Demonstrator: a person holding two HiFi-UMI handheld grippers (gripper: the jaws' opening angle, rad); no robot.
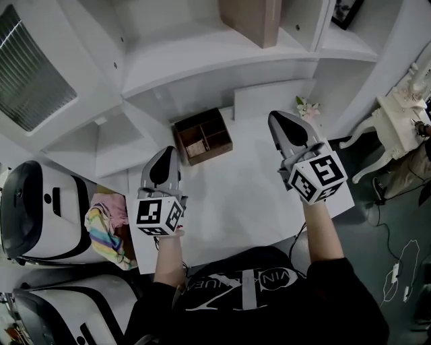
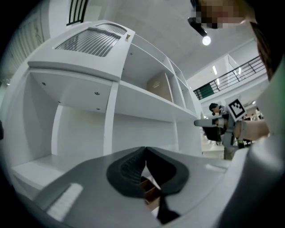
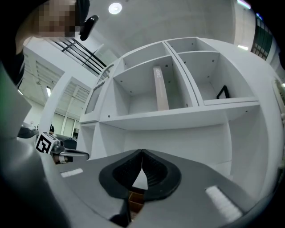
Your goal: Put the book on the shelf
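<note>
A tan book (image 1: 252, 20) stands upright in a compartment of the white shelf unit (image 1: 202, 64). It also shows in the right gripper view as the book (image 3: 160, 89) and in the left gripper view as the book (image 2: 158, 87). My left gripper (image 1: 167, 149) hovers over the white table (image 1: 236, 195), shut, with nothing between its jaws. My right gripper (image 1: 276, 116) hangs above the table's far right part, also shut and empty. Both point toward the shelf, well short of the book.
A brown wooden box (image 1: 203, 136) with compartments sits on the table between the grippers. Small flowers (image 1: 306, 106) lie at the far right corner. A dark picture frame (image 3: 223, 92) leans in the right shelf compartment. White machines (image 1: 34, 209) and a colourful cloth (image 1: 108, 229) are at the left.
</note>
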